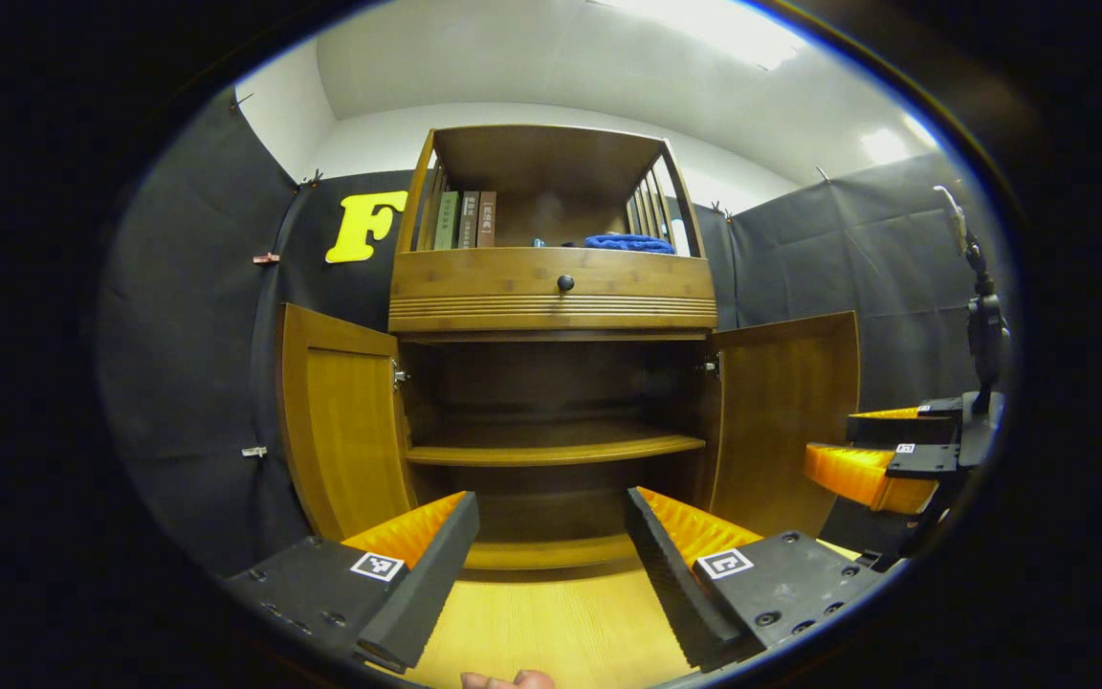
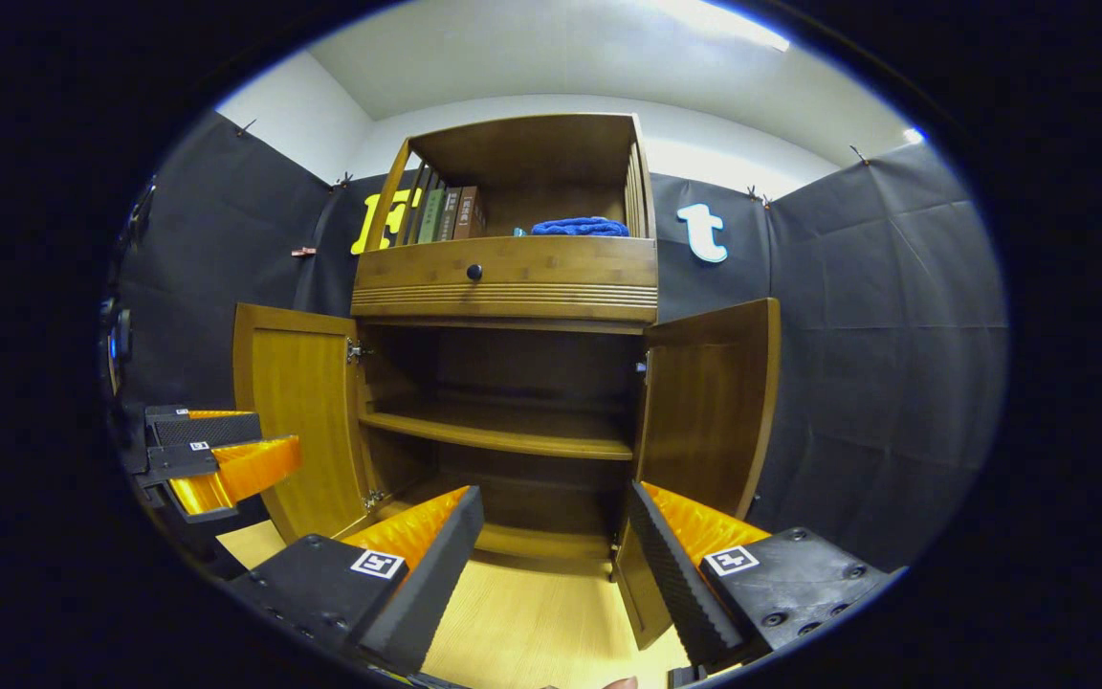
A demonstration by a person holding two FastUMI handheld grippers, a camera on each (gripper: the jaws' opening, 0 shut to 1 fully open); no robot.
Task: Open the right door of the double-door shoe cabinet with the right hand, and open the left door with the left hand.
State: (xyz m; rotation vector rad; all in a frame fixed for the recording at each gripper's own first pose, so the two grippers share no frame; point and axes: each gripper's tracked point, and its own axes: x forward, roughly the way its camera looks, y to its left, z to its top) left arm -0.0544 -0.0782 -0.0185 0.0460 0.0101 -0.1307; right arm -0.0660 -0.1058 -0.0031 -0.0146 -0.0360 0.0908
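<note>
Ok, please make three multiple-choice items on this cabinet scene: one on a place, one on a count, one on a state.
1. Where does the blue cloth lie?
A. on the top shelf beside the books
B. on the inner shelf behind the doors
C. on the floor

2. How many books stand on the top shelf?
A. one
B. three
C. six

3. In what state are the two doors of the shoe cabinet?
A. both shut
B. one open, one shut
C. both open

Answers:
1. A: the cloth rests in the upper compartment, right of the books.
2. B: three spines stand side by side at the left.
3. C: the left door and the right door are both swung out, and the inner shelf shows bare between them.
</note>
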